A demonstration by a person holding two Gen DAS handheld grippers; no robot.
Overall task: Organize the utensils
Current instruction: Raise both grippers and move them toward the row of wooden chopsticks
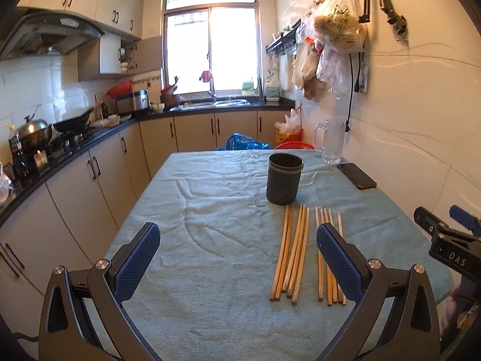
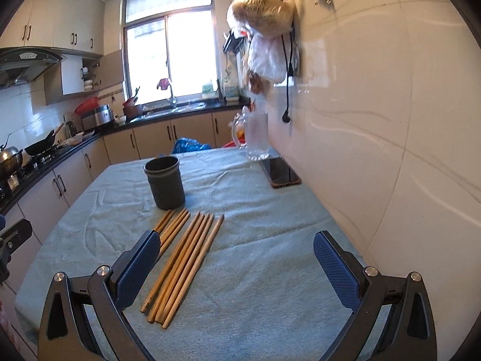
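Observation:
Several wooden chopsticks lie in two loose bundles on the blue-green tablecloth, just in front of a dark grey cylindrical holder. My left gripper is open and empty above the cloth, its right finger over the right bundle. In the right wrist view the chopsticks lie between centre and my left finger, below the holder. My right gripper is open and empty, hovering to the right of the chopsticks. It also shows at the edge of the left wrist view.
A black phone and a glass pitcher stand at the table's far right by the tiled wall. Plastic bags hang on the wall above. Kitchen counters with a stove and sink run left and behind.

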